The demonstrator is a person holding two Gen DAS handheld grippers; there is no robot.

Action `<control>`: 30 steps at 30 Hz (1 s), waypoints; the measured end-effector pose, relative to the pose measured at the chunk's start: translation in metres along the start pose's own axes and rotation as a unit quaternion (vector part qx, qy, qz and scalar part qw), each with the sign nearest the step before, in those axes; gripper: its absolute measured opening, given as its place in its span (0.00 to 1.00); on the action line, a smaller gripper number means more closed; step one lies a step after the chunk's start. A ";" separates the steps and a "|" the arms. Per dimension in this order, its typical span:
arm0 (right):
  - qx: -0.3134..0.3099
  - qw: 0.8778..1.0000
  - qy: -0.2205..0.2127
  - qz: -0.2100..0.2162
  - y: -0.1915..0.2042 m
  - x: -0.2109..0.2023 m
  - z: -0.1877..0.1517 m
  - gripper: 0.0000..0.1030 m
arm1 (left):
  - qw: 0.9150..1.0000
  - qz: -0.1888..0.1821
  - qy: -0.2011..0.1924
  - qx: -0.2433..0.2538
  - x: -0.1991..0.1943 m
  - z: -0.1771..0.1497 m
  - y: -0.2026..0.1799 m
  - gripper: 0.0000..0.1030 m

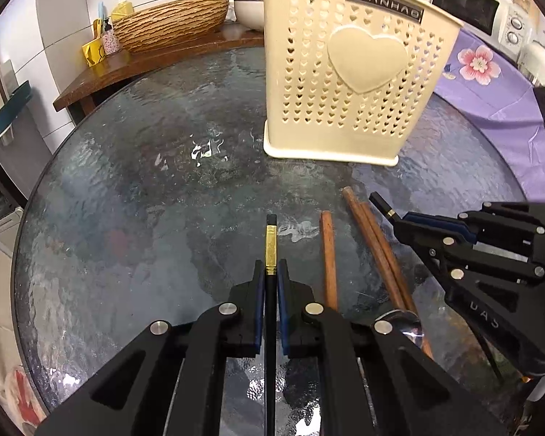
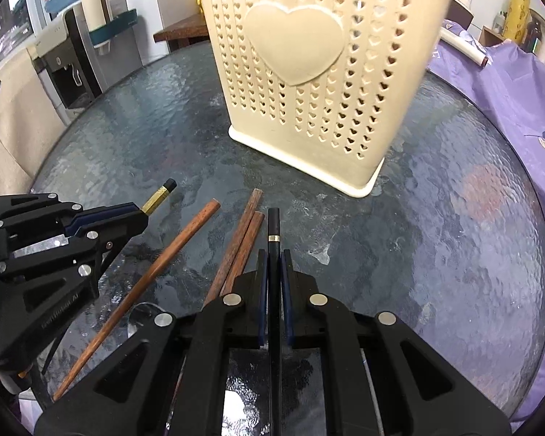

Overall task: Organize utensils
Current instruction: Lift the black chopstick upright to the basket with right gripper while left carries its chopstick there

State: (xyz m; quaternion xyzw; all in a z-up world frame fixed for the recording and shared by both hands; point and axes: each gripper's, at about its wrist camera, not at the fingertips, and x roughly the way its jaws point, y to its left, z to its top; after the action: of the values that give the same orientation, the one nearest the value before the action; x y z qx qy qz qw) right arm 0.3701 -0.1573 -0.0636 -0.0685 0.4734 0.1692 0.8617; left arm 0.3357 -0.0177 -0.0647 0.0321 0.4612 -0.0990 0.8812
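Both grippers are engaged. The left gripper (image 1: 271, 272) has its blue pads closed against a black chopstick with a gold band (image 1: 271, 250), the banded end projecting forward past the fingertips. The right gripper (image 2: 273, 258) is likewise closed on a second black chopstick (image 2: 273, 229), this one carrying only a thin gold ring near its squared end. Whether either stick is clear of the surface cannot be told from these views.

Three brown wooden chopsticks (image 2: 236, 250) lie loose on the round glass table (image 1: 145, 181) between the two grippers: two side by side and touching, one apart (angled off to the left in the right wrist view). A shiny metal spoon bowl (image 1: 405, 321) shows partly beside the left gripper; its handle is hidden.

The cream utensil holder (image 1: 348, 72), perforated with small hearts, stands upright on the table ahead of both grippers. Its interior is not visible.

Handling assessment: the chopsticks are judged light, rigid and slender, with a lacquered finish likely to slide in a loose pinch. The present hold sits well back from the thick end, which suits carrying; the long unsupported length may swing, so each stick should be brought upright over the holder's open top before release.
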 end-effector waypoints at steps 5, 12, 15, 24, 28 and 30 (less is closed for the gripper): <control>0.010 0.999 -0.027 0.015 -0.005 -0.019 -0.005 0.07 | 1.000 -0.008 -0.014 -0.002 -0.010 0.003 0.000 0.07; 0.032 0.996 -0.075 0.033 -0.013 -0.057 -0.009 0.07 | 0.999 -0.024 -0.047 -0.012 -0.036 0.005 0.002 0.07; 0.037 0.993 -0.101 0.040 -0.016 -0.080 -0.012 0.07 | 0.997 -0.030 -0.064 -0.018 -0.049 0.006 0.005 0.07; 0.052 0.983 -0.169 0.051 -0.021 -0.140 -0.021 0.07 | 0.991 -0.046 -0.123 -0.033 -0.097 0.005 0.010 0.07; 0.050 0.978 -0.194 0.055 -0.018 -0.162 -0.027 0.07 | 0.987 -0.049 -0.148 -0.033 -0.117 0.003 0.011 0.07; 0.048 0.977 -0.200 0.054 -0.017 -0.169 -0.031 0.07 | 0.986 -0.050 -0.157 -0.031 -0.125 0.001 0.010 0.07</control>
State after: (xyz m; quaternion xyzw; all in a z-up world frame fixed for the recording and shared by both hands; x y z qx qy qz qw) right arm 0.2679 -0.2202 0.0607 0.0339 0.3021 0.2031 0.9308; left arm 0.2690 0.0100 0.0381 -0.0338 0.3210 -0.1323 0.9372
